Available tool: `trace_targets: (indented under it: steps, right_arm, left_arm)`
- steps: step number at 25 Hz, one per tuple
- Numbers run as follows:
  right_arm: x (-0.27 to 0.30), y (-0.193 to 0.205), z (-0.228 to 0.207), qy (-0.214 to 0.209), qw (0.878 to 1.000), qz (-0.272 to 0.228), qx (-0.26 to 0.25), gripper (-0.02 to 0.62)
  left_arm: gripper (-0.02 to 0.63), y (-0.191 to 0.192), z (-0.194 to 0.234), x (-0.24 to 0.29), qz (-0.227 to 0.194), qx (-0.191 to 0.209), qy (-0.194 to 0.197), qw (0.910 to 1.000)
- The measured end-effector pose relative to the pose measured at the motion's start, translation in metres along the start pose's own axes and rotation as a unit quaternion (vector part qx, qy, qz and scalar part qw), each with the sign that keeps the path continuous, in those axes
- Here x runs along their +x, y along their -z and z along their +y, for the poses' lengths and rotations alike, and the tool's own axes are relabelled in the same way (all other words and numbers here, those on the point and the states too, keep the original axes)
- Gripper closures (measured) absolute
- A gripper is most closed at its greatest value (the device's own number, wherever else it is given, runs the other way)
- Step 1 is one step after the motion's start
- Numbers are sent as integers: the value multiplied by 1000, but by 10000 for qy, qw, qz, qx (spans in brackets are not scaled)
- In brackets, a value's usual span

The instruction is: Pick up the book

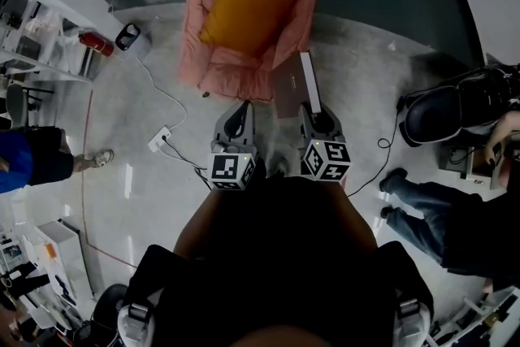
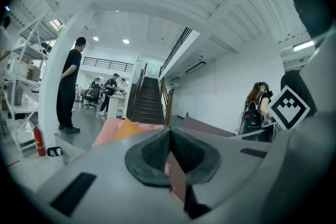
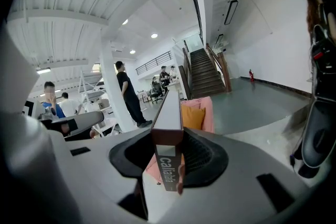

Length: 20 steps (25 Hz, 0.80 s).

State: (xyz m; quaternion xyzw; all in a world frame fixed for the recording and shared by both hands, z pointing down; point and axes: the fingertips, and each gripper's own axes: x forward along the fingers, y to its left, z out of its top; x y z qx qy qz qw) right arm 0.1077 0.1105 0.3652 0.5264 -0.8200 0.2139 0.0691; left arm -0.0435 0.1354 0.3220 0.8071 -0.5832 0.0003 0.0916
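Note:
The book has a brown cover and white page edges. It stands on edge in the air, in front of the pink armchair. My right gripper is shut on its near end. In the right gripper view the book's printed spine sits clamped between the black pads of the right gripper and runs away from me. My left gripper hangs beside it on the left, apart from the book. Its pads meet with nothing between them. The book's cover shows to the right of the left gripper.
An orange cushion lies in the armchair. A white power strip and its cable trail over the floor at left, near a fire extinguisher and shelving. A seated person's legs and a black bag are at right. People stand further off.

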Motion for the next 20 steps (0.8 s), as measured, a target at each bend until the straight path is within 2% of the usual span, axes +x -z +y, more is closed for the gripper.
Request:
trace_targets:
  steps: [20]
  right_arm:
    - [7,0,14,-106,9999,29,-32,448]
  left_arm:
    - [598,-5,11,-4,-38,-22,-62,10000]
